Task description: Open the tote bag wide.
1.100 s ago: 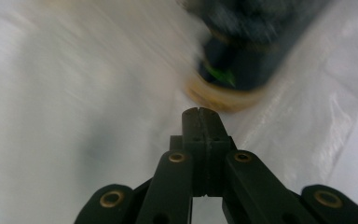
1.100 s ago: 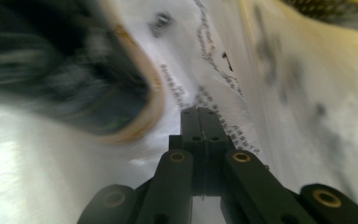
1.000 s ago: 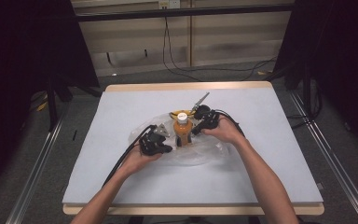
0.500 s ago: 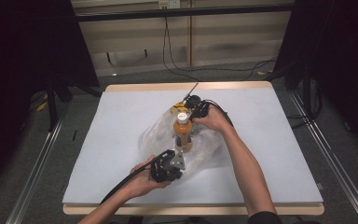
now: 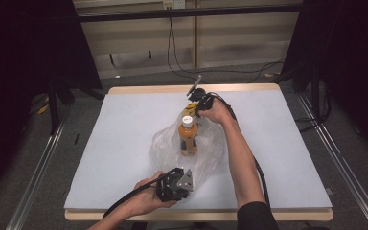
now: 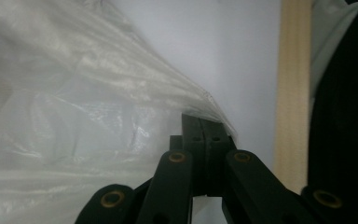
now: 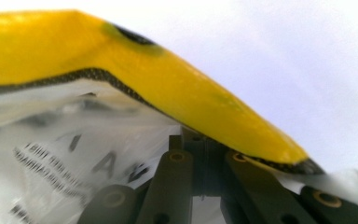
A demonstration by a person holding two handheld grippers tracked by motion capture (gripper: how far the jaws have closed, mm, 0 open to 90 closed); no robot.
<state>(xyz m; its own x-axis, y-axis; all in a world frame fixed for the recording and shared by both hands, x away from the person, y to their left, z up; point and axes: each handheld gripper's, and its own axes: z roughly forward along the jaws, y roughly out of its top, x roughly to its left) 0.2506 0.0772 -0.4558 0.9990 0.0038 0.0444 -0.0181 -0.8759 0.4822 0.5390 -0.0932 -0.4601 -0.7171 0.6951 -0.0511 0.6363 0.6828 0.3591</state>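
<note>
Two grippers, one bag stretched between them. Nearest me, my left gripper (image 5: 184, 181) sits close to the front edge of the table (image 5: 124, 139), and in the left gripper view its jaws are pinched tight on a corner of the clear plastic bag (image 6: 98, 107), the film fanning out taut from the pads. A second ago this hand was up beside the bottle, near the middle of the table; it has since drawn back toward me, and the bag has been pulled long with it.

Farther out, the orange bottle (image 5: 188, 138) with its white cap lies inside the bag, roughly mid-table. Beyond it, my right gripper (image 5: 195, 106) has moved a little toward the far edge and is clamped shut on the other end of the bag, where a yellow band (image 7: 177, 88) runs along the mouth; printed film (image 7: 65, 163) lies just under the jaws.

I judge the bag is now spread lengthwise, so the bottle could slide in or out along it.
</note>
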